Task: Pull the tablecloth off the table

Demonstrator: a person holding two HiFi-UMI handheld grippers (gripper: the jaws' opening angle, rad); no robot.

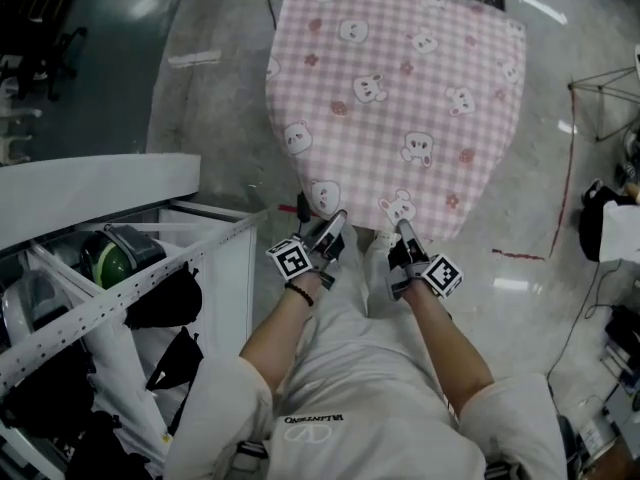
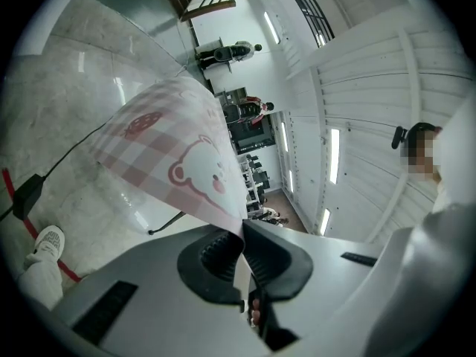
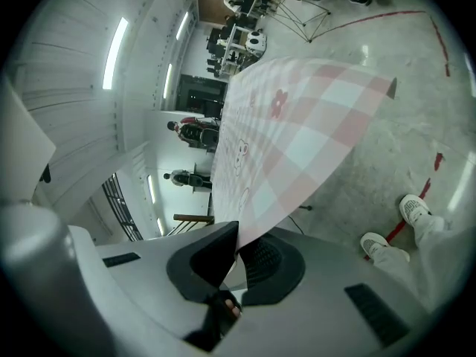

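A pink-and-white checked tablecloth [image 1: 400, 88] printed with bears and flowers is stretched out in front of me, hiding whatever lies under it. My left gripper [image 1: 335, 224] is shut on its near edge at the left corner, the cloth [image 2: 178, 155] running up from between the closed pads [image 2: 216, 255]. My right gripper [image 1: 402, 228] is shut on the near edge at the right, where the cloth [image 3: 290, 132] rises out of the closed pads [image 3: 264, 262]. Both grippers sit close together just in front of my body.
A white perforated shelf rack [image 1: 110, 298] with bags and a green helmet [image 1: 105, 258] stands at the left. Red tape [image 1: 520, 256] marks the grey floor at the right. A black cable [image 2: 44, 169] runs over the floor. My shoes [image 3: 394, 236] are below.
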